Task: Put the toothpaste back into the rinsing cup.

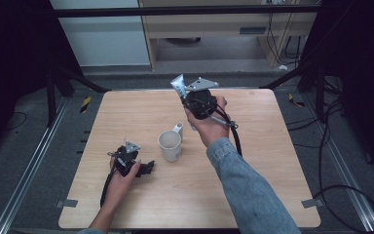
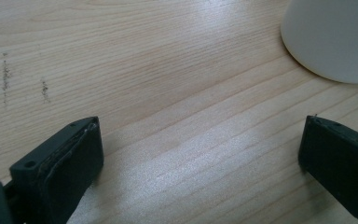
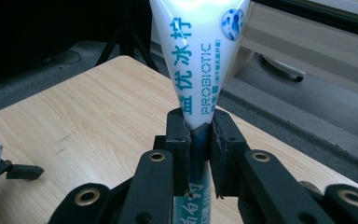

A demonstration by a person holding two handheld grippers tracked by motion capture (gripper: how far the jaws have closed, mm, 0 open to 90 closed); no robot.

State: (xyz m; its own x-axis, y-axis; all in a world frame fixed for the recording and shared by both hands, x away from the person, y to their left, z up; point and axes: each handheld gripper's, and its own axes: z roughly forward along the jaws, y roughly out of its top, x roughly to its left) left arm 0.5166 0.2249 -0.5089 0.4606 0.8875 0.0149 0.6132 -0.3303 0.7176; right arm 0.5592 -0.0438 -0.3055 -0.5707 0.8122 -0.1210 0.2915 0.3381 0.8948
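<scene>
Right hand-held gripper [image 3: 198, 135]: jaws clamped narrow on a white toothpaste tube [image 3: 200, 56], blue print, wide crimped end up, tube running down between the jaws. In the high view this hand-held gripper [image 1: 191, 95] is held up off the desk, beyond the cup, with the tube [image 1: 178, 87] sticking out at its top left.

Left hand-held gripper [image 2: 200, 154]: jaws spread wide, nothing between them, just bare wood. In the high view it [image 1: 146, 168] sits low on the desk, near side of the cup and left of it, jaws pointing toward the cup.

Cup [image 1: 170, 145]: cream mug, upright, mouth open, handle on its far side, roughly mid-desk. Its curved wall [image 2: 331, 39] shows in the left gripper view, standing apart from both jaws.

Desk [image 1: 253, 190]: light wood-grain top, rounded corners, some dark scuff marks [image 2: 7, 77] off to the side of the left jaws. Grey tape tabs at the near corners.

Room past the desk from the cup: grey carpet floor [image 1: 126, 78], metal floor rails either side, black stand legs, loose black cables [image 1: 341, 161] on the right, a pale wood cabinet [image 1: 214, 24] at the back, dark surroundings.
</scene>
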